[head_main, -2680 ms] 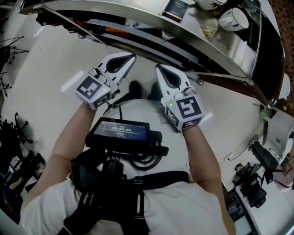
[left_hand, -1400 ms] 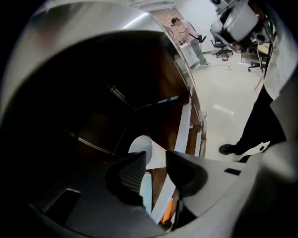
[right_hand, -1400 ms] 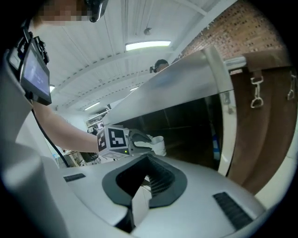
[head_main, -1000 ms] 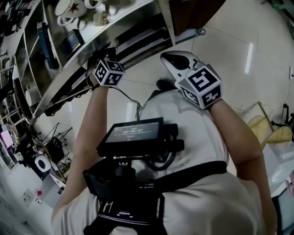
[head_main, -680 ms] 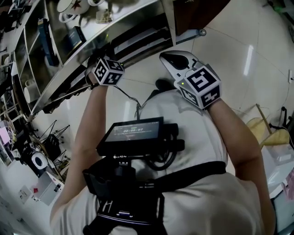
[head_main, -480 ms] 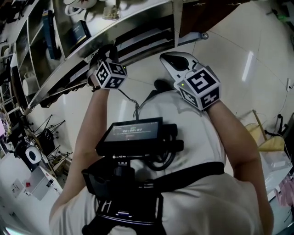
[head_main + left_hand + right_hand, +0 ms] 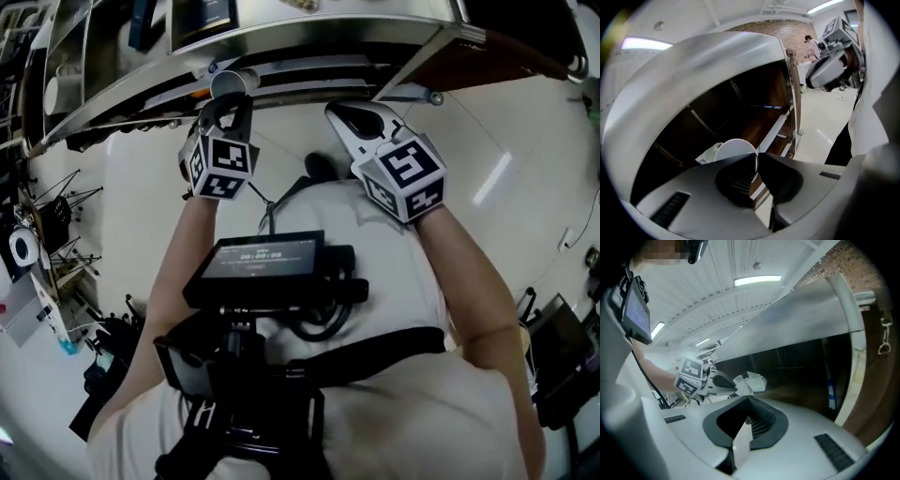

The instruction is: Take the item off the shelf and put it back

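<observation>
Now that the left gripper point(image 7: 228, 103) has just closed thinly on the white cup's point(image 7: 234, 82) rim, just off the shelf point(image 7: 309, 37), removal appears under way. Right gripper point(image 7: 339, 111) is closed and empty. Next, likely, comes a level return.

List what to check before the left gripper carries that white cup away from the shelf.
1. Left gripper grip on the white cup: ok. The jaws have just closed and pinch the cup's thin wall.
2. Cup clear of the shelf: cannot tell. In the head view it sits right at the shelf's front edge.
3. Right gripper out of the way: ok. Its jaws are together with nothing between them, and it is apart from the left gripper.
4. Cup contents: cannot tell. No view shows the inside clearly.
5. Crumpled white thing beside the cup: cannot tell whether it touches the cup.
</observation>
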A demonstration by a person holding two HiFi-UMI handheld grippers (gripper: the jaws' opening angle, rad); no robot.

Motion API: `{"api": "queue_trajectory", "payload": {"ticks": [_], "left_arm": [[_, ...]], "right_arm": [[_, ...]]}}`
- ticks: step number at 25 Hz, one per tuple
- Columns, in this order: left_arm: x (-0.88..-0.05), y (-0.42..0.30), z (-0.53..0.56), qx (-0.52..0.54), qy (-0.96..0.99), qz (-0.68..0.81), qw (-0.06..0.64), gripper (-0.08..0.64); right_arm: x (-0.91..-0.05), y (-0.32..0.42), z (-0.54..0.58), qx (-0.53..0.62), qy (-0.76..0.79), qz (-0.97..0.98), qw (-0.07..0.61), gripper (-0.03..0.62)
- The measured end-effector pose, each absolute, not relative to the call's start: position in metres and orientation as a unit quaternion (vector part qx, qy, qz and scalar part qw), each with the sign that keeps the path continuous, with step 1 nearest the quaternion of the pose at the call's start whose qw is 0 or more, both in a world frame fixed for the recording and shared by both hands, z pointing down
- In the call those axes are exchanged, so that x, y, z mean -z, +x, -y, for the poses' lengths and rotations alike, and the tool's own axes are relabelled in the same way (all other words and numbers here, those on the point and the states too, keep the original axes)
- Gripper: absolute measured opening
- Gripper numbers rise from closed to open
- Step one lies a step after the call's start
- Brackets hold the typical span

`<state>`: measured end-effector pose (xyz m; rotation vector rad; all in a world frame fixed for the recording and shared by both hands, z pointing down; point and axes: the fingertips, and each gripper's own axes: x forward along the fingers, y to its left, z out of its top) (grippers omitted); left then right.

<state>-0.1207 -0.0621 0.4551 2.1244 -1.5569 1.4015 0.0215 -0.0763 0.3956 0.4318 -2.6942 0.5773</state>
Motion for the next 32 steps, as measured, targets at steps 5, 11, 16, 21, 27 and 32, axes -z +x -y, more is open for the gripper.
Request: {"api": "queue_trajectory", "payload": {"ticks": [5, 11, 16, 21, 27, 32], "left_arm": [[-0.434, -0.141, 0.029, -0.415, 0.697, 0.572, 0.122, 0.025], [-0.421, -0.154, 0.003, -0.343, 0.684, 0.621, 0.168, 0.025], [-0.406, -0.168, -0.039, -0.291, 0.661, 0.662, 0.201, 0.025], [-0.385, -0.167, -0.050, -0.234, 0.650, 0.692, 0.211, 0.025], [-0.368, -0.176, -0.064, -0.179, 0.624, 0.729, 0.215, 0.025], [-0.362, -0.174, -0.069, -0.166, 0.620, 0.737, 0.211, 0.025]], "right_arm": [[-0.391, -0.018, 0.063, -0.186, 0.088, 0.961, 0.186, 0.008], [-0.387, -0.056, 0.045, -0.164, 0.016, 0.968, 0.189, 0.008], [-0.376, -0.096, 0.015, -0.141, -0.054, 0.970, 0.191, 0.008], [-0.353, -0.116, 0.009, -0.144, -0.100, 0.970, 0.167, 0.008], [-0.327, -0.137, -0.005, -0.130, -0.138, 0.972, 0.138, 0.008], [-0.325, -0.135, -0.012, -0.125, -0.149, 0.971, 0.141, 0.008]]}}
